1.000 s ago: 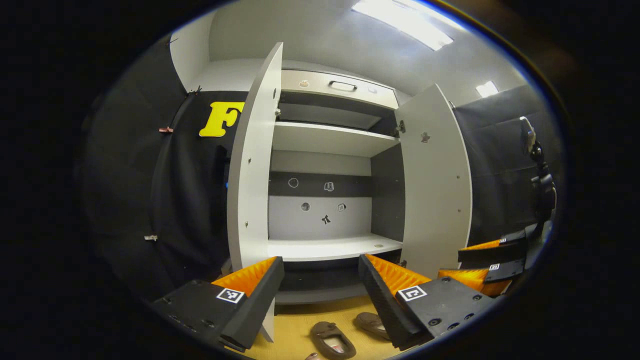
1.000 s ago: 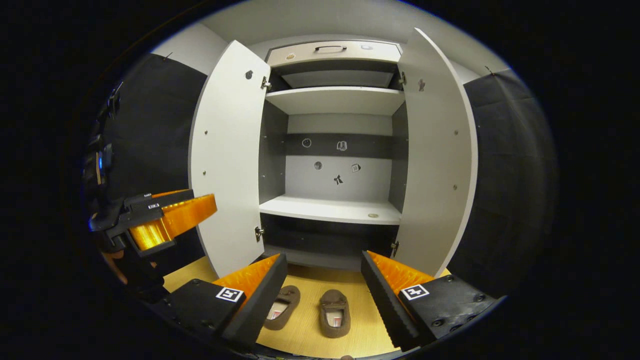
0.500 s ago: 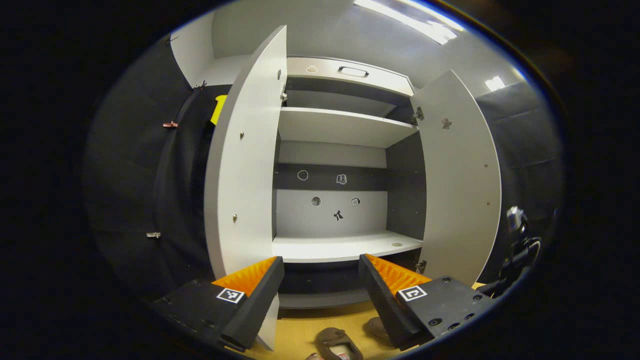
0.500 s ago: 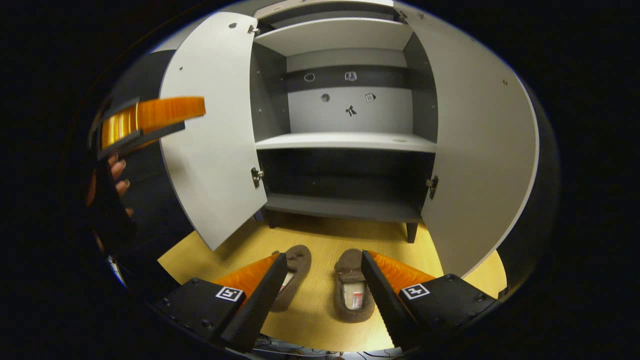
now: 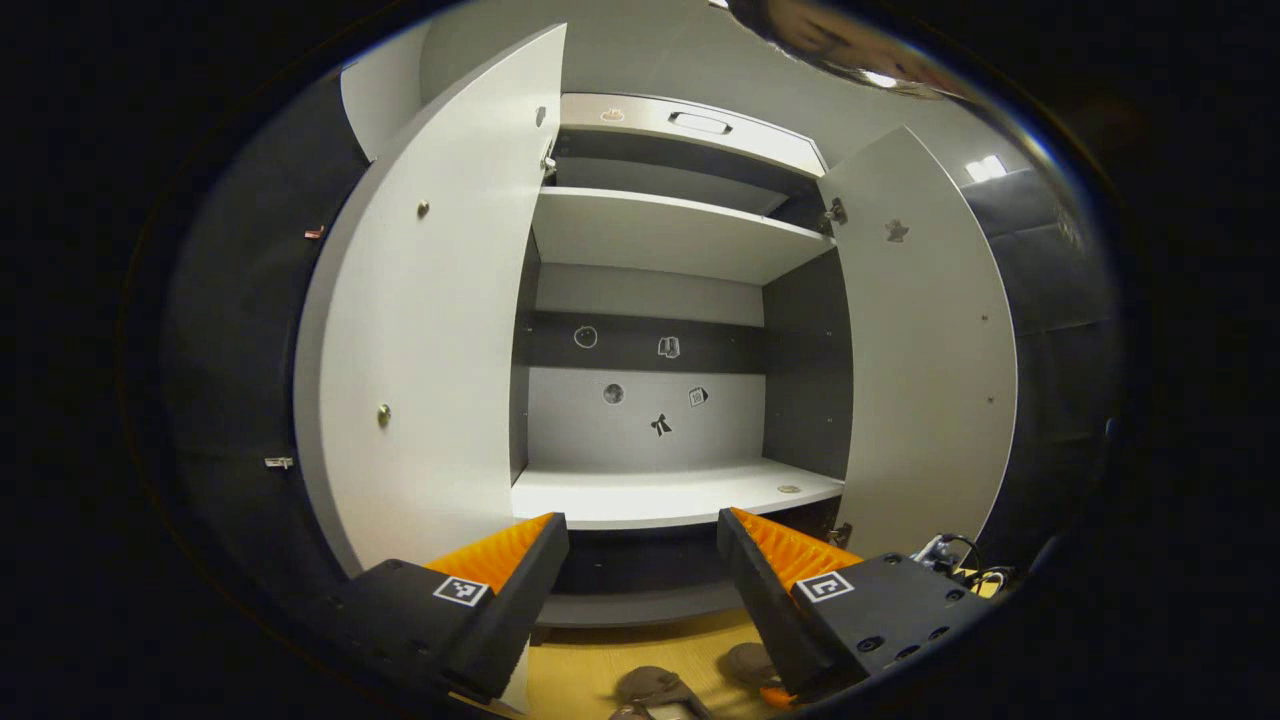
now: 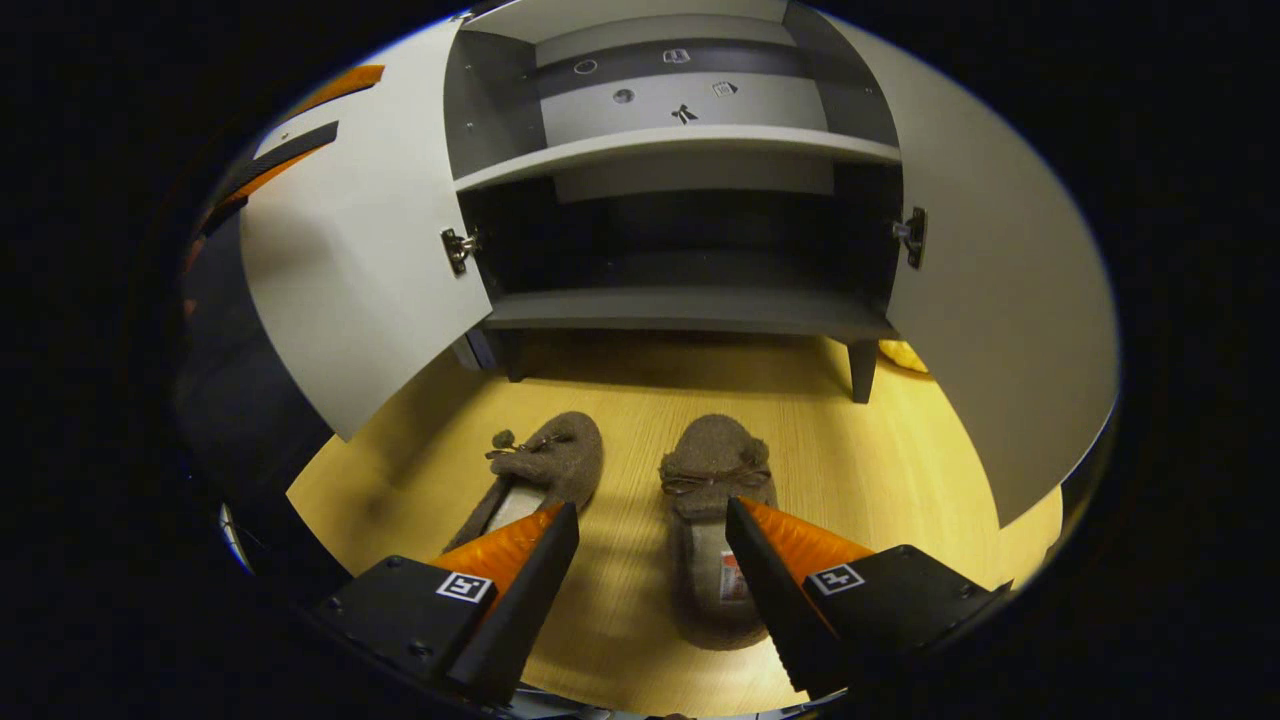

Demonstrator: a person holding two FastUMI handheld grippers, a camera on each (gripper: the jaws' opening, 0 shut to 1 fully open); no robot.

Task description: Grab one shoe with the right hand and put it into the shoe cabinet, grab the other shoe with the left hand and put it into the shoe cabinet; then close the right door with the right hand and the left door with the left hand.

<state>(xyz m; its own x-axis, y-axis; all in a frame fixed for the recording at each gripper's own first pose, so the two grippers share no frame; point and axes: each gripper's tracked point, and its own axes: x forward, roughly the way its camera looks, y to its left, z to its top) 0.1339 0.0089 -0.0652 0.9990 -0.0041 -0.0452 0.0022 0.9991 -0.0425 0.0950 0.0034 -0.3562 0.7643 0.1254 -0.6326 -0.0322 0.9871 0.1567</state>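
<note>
Although nothing had yet been gripped, the two brown fuzzy fabric slippers looked light and soft, likely to crush under the fingers rather than slip, so a hold across the stiffer heel rim or the side wall beside the opening seemed safest. Going from left to right in the right gripper view, the left slipper (image 6: 545, 468) lay on the yellow wooden floor (image 6: 900, 450) with its toe angled toward the cabinet and a small cord bow with pompoms on top. Just beside it but apart, the right slipper (image 6: 712, 500) lay straighter, with a neat bow across its vamp and a pale insole bearing a label. Both sat in front of the grey-and-white shoe cabinet (image 6: 690, 310), whose left door (image 6: 350, 270) and right door (image 6: 1000, 300) stood wide open.

The right gripper (image 6: 650, 520), black with orange ribbed fingers, hung above the slippers with its jaws spread and nothing between them, its right finger over the right slipper's opening. In the left gripper view, the left gripper (image 5: 642, 532) was likewise spread and empty, held higher and facing the white middle shelf (image 5: 670, 495), with the slippers at the bottom edge.
</note>
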